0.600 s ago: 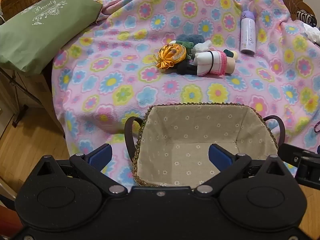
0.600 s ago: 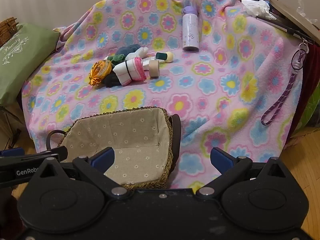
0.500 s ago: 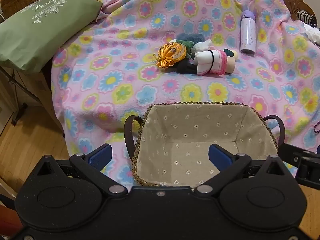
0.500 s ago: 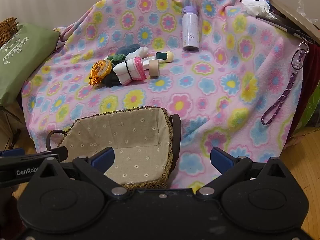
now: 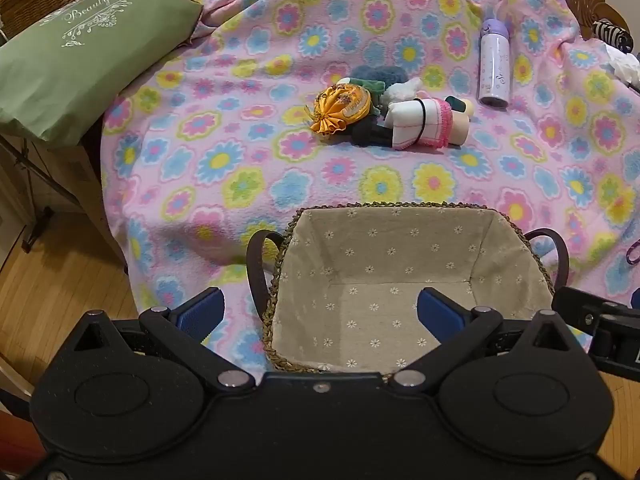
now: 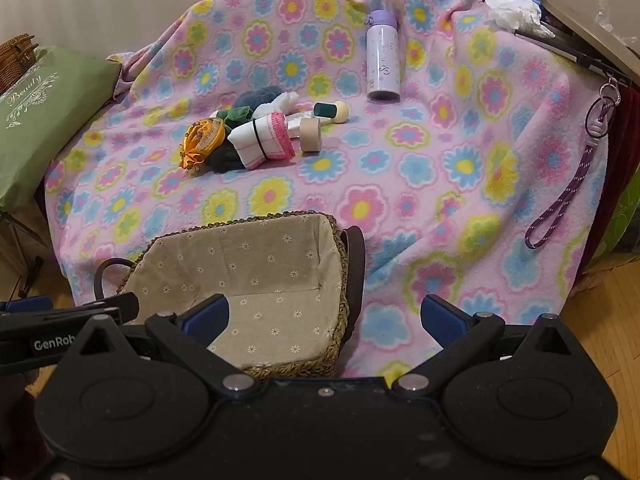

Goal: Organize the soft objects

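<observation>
I have both hand-held grippers, left (image 5: 320, 312) and right (image 6: 324, 316), spread wide and empty, the basket (image 5: 400, 216) bare, and the soft things (image 5: 384, 114) unsorted on the blanket (image 5: 240, 152).

Pink flowered blanket (image 5: 248, 148), daisy-print basket (image 5: 400, 248)

Soft items (image 5: 384, 116) heaped on blanket, lined basket (image 5: 400, 248) empty

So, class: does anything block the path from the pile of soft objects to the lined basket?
Nothing visible does: only bare floral blanket lies between the pile and the open, empty basket.
</observation>
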Motion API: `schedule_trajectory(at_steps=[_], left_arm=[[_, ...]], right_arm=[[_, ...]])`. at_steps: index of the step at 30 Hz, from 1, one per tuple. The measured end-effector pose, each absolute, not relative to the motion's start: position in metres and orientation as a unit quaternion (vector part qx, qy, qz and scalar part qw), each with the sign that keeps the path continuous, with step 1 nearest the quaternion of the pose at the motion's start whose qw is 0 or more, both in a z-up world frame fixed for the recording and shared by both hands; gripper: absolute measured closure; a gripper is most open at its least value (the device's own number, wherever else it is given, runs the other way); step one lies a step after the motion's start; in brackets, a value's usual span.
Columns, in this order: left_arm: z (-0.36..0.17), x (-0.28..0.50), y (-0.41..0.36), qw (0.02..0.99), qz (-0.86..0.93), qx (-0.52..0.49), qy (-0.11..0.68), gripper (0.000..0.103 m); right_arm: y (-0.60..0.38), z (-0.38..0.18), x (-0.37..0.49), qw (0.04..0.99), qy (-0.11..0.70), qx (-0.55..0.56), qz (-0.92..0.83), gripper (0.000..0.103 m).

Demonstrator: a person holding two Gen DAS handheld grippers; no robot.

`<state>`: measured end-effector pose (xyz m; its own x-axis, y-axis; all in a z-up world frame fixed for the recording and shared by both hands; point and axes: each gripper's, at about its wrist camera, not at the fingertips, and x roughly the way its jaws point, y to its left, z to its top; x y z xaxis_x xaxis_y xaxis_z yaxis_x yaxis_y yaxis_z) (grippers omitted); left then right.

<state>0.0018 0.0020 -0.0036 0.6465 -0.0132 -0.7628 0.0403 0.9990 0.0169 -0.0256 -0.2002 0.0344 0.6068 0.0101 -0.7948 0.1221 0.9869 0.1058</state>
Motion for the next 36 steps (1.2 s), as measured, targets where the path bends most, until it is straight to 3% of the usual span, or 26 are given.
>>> schedule_trajectory(at_steps=[36], left_arm=[[-0.0056, 0.0001, 0.0012, 0.905, -0.009, 0.017, 0.425, 0.003]], right_arm=[[-0.2004, 0.0327, -0.0236, 0.891, 0.445, 0.079, -0.031, 0.001]])
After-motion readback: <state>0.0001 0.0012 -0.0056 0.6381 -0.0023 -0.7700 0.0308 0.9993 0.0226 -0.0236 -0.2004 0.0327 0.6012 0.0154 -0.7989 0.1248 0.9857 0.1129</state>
